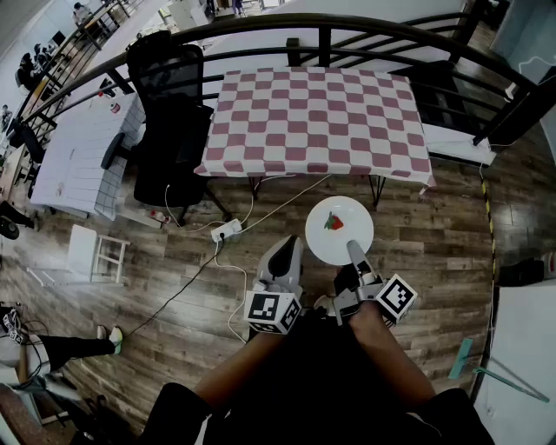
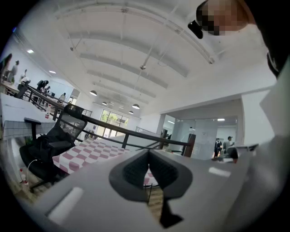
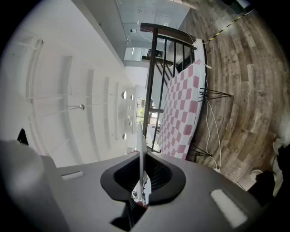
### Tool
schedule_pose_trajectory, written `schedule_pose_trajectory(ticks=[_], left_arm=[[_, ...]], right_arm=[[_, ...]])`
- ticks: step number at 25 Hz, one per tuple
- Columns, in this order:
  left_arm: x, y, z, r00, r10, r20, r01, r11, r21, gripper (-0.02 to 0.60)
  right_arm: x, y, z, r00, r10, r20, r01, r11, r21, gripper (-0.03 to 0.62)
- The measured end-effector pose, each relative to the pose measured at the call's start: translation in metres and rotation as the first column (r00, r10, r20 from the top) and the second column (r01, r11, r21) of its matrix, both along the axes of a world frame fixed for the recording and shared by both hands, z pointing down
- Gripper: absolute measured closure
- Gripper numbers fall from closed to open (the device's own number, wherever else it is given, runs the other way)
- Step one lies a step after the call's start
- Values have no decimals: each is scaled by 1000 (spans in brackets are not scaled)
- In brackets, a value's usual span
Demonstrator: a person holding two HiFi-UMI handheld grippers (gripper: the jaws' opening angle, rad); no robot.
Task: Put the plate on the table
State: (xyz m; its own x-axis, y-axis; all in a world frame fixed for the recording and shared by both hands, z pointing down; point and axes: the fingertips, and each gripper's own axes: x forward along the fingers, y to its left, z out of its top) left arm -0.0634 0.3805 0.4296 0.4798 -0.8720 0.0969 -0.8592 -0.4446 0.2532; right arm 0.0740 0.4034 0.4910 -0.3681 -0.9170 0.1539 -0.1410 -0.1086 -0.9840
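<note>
The right gripper [image 1: 355,253] is pinching the near rim of the plate [image 1: 340,231], its fingers squeezing in narrowly on the thin white edge. In the right gripper view that edge is showing as a slim white line running straight between the pads. The plate is round, white and shallow, and a small red and green thing [image 1: 334,222] is showing near its middle; whether it is printed on or lying there is not clear. The plate is hanging over the floor [image 1: 434,243], just short of the table's near edge and not on it.

The left gripper [image 1: 284,257] is hovering beside the right one, its fingers pressing together with nothing between them.

The table [image 1: 317,117] is wearing a pink and white checked cloth, which is draping over its front edge. A black office chair [image 1: 170,113] is standing at its left end. A dark curved railing [image 1: 261,26] is sweeping round behind. The floor is dark wood planks, and a white power strip [image 1: 227,230] with trailing cables is lying on it near the table legs.
</note>
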Motion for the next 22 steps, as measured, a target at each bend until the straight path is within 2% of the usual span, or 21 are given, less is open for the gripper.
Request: schedule_pose_trajectory(ticks=[7, 14, 22], left_arm=[[-6, 9, -3, 1000, -15, 23, 15, 1000, 18, 574], [-21, 9, -3, 995, -79, 53, 77, 996, 40, 574], [-16, -14, -1, 999, -50, 13, 49, 999, 15, 574]], right_arm=[[3, 6, -5, 1000, -6, 24, 5, 999, 33, 579], [16, 10, -7, 1000, -14, -13, 15, 998, 57, 579], [26, -13, 6, 1000, 0, -7, 0, 999, 38, 579]])
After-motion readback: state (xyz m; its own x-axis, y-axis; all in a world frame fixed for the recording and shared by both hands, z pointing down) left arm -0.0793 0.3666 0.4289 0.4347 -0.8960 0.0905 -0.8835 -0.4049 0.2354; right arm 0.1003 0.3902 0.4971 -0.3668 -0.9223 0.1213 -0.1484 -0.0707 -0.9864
